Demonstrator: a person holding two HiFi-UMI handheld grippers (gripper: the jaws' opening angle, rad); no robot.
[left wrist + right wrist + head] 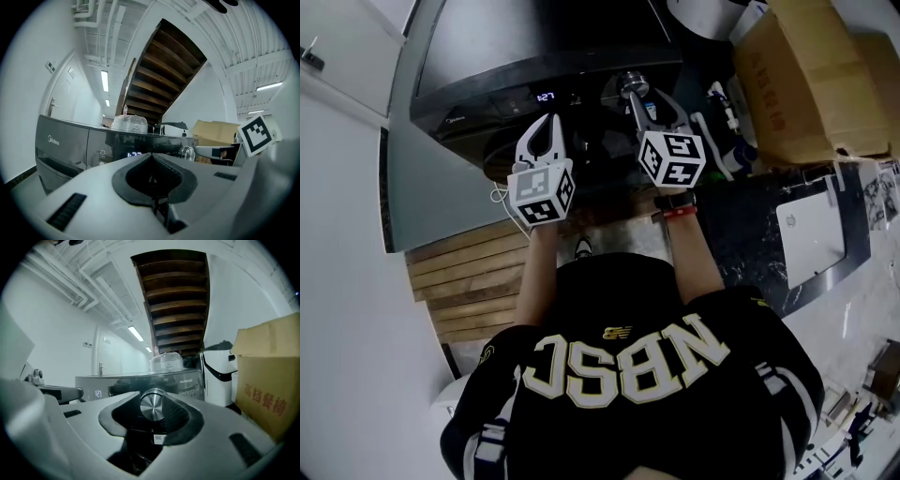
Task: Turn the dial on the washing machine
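Observation:
The dark grey washing machine (487, 75) stands in front of me, its lit display (545, 97) left of the silver dial (630, 84). My right gripper (639, 94) points level at the panel with its jaws closed around the dial. In the right gripper view the dial (152, 405) fills the gap of the right gripper (153, 404), both pads against its rim. My left gripper (542, 122) hovers apart from the panel below the display, holding nothing. In the left gripper view the left gripper (150, 157) has its tips together, and the dial (187, 152) shows to the right.
A cardboard box (806, 84) stands right of the machine, with a white appliance (218, 376) between them. A plastic-wrapped bundle (165, 362) lies on the machine's top. Wooden steps (469, 281) are at the lower left, and a dark counter (741, 234) with a white device (811, 230) is at the right.

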